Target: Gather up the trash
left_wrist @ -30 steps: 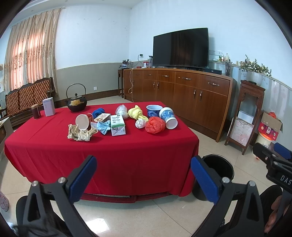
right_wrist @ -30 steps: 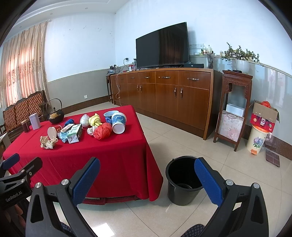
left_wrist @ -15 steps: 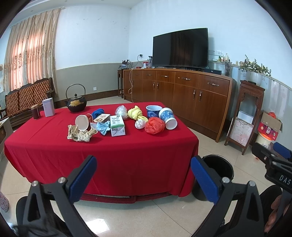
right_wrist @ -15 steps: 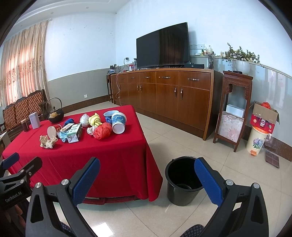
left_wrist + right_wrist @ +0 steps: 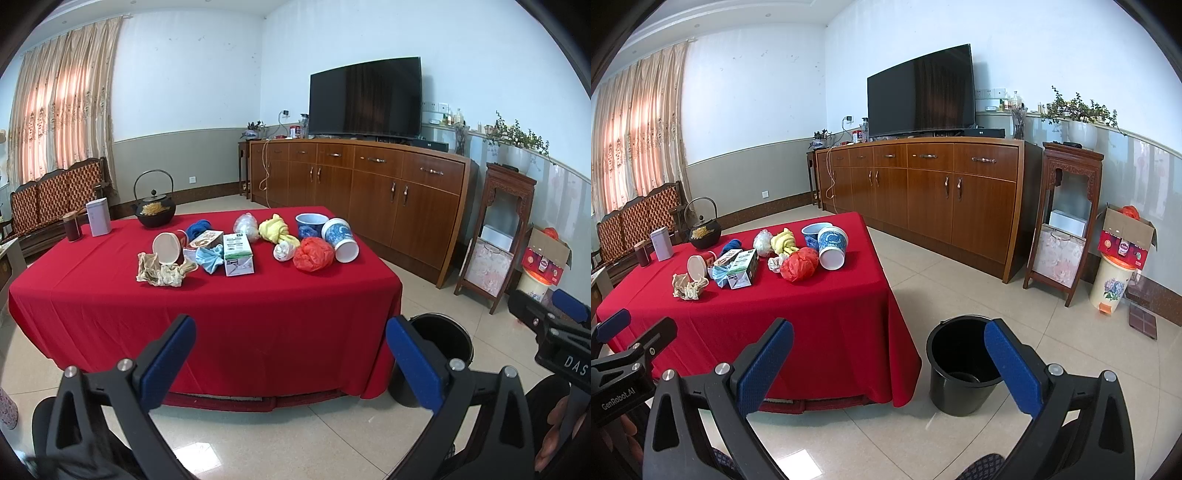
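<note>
Trash lies in a cluster on the red-clothed table [image 5: 110,302] [image 5: 831,314]: a crumpled red bag [image 5: 313,254] [image 5: 798,264], a yellow wad [image 5: 275,228], a white wad [image 5: 283,252], a clear bag [image 5: 245,226], a green-white carton [image 5: 238,254] [image 5: 742,267], a light blue mask [image 5: 208,258], beige crumpled paper [image 5: 159,271] [image 5: 687,287], and tipped paper cups [image 5: 170,246]. A black bucket [image 5: 962,363] [image 5: 443,343] stands on the floor by the table's right corner. My left gripper [image 5: 291,360] and right gripper [image 5: 890,363] hang open and empty, short of the table.
A black teapot [image 5: 154,211], a tin [image 5: 99,216] and a dark jar [image 5: 72,227] stand at the table's far left. Two blue-white pots [image 5: 341,238] sit by the red bag. A long wooden sideboard [image 5: 923,192] with a TV lines the far wall, tiled floor between.
</note>
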Demonstrator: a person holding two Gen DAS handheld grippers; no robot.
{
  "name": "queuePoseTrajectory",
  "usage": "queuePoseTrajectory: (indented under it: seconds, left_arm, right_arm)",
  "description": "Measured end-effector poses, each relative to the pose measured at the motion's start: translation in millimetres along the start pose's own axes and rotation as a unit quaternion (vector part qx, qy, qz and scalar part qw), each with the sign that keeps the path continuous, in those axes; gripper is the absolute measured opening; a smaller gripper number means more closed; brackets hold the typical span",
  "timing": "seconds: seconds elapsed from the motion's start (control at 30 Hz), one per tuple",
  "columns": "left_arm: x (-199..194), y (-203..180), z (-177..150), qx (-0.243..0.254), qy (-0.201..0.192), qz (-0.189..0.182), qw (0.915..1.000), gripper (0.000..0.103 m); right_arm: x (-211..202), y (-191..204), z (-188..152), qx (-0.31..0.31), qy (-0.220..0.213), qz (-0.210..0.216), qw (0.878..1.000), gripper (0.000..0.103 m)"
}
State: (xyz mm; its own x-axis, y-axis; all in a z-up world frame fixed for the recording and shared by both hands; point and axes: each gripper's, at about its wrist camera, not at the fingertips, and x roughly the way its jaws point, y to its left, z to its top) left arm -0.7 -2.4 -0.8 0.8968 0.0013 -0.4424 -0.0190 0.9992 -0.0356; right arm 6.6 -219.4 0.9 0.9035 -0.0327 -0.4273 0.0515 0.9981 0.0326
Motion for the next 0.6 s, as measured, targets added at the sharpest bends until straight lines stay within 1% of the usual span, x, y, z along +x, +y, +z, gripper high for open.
queuePoseTrajectory:
  seconds: [0.33, 0.5, 0.6]
  left_arm:
    - [0.4, 0.5, 0.1, 0.0, 0.001, 0.0, 1.0, 0.103]
    - [3.5, 9.4, 1.3, -0.01, 0.001, 0.012, 0.9999, 0.103]
    - [10.3, 18.4, 4.7, -0.007, 0.003, 0.029, 0.9996, 0.103]
  right_arm:
    - [1.2, 0.4, -1.4, 0.002, 0.004, 0.004, 1.0, 0.103]
    - [4.7, -0.4, -3.3, -0.002, 0.013, 0.021, 1.0, 0.103]
    - [13.0, 3.1, -1.6, -0.011, 0.023, 0.034, 0.999, 0.103]
